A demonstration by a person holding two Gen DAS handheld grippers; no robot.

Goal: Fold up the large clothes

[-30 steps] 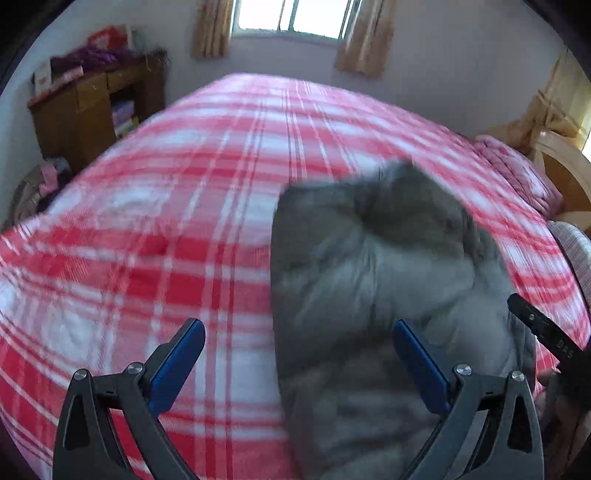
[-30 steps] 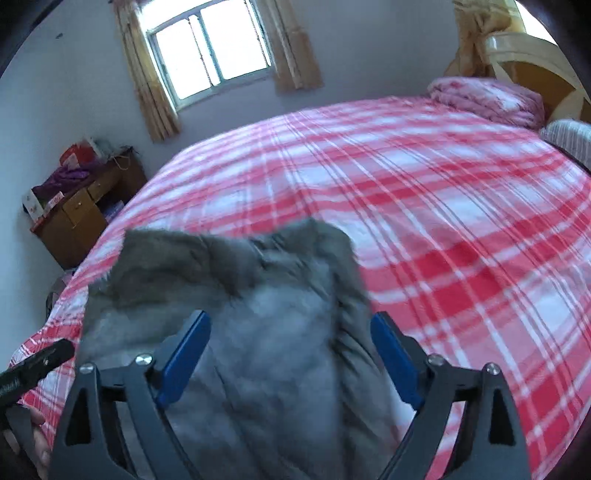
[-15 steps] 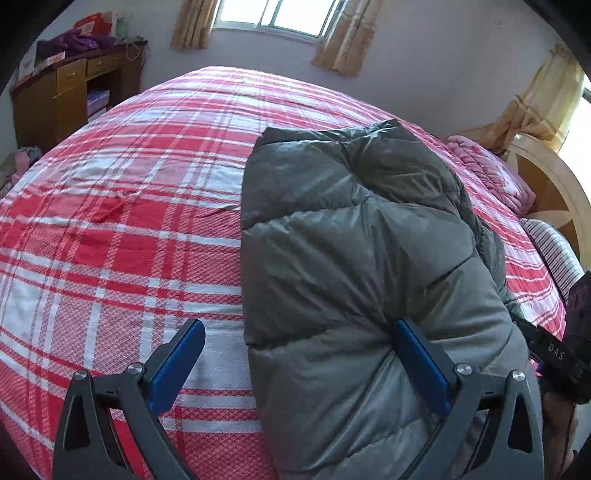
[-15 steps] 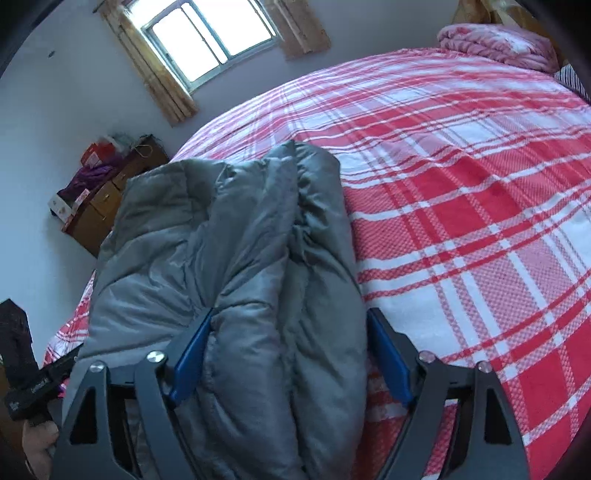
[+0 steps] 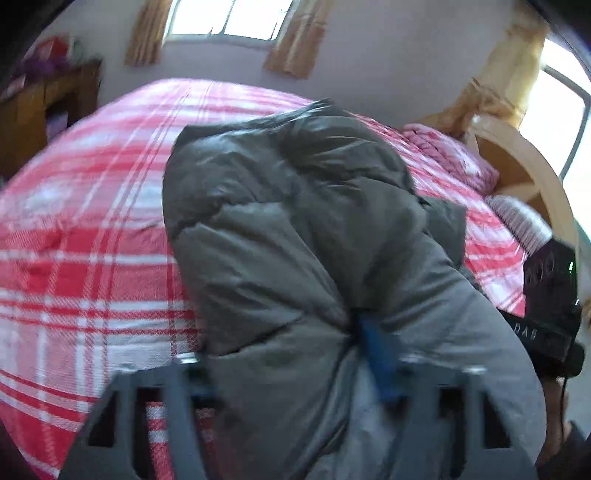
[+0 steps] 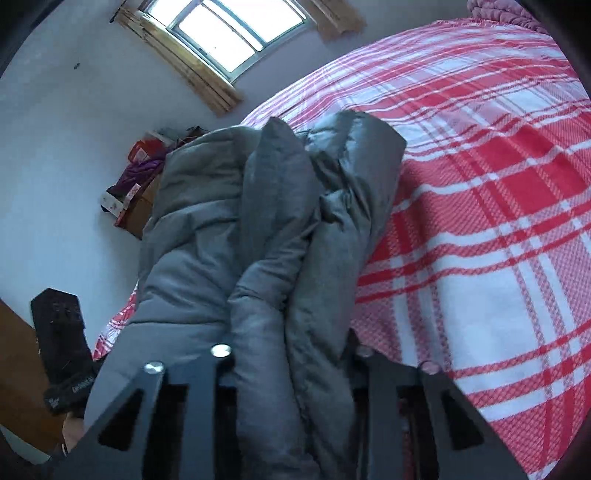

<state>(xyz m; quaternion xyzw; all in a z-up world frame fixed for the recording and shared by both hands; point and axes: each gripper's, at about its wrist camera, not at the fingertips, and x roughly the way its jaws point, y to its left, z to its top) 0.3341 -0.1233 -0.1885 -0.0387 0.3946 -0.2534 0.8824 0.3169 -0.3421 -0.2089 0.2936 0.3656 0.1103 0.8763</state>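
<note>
A grey padded jacket (image 5: 295, 229) lies folded lengthwise on the red-and-white plaid bed (image 5: 92, 258). My left gripper (image 5: 295, 354) is shut on the jacket's near end; one blue finger pad (image 5: 376, 354) shows, pressed into the fabric. In the right wrist view the same jacket (image 6: 266, 229) bunches up between the jaws, and my right gripper (image 6: 291, 354) is shut on it, its pads buried in the cloth. The right gripper's body (image 5: 546, 306) shows at the right edge of the left wrist view. The left one (image 6: 62, 350) shows at the lower left of the right wrist view.
A wooden dresser (image 5: 48, 107) with clutter stands left of the bed, under the window (image 6: 229, 33). A pink blanket (image 5: 447, 158), a striped pillow (image 5: 521, 221) and a curved wooden headboard (image 5: 517, 162) are at the right. Bare plaid bed (image 6: 498, 221) lies right of the jacket.
Both grippers have gone from open to shut on the jacket's near end, and the fabric has bunched up and risen between the jaws.
</note>
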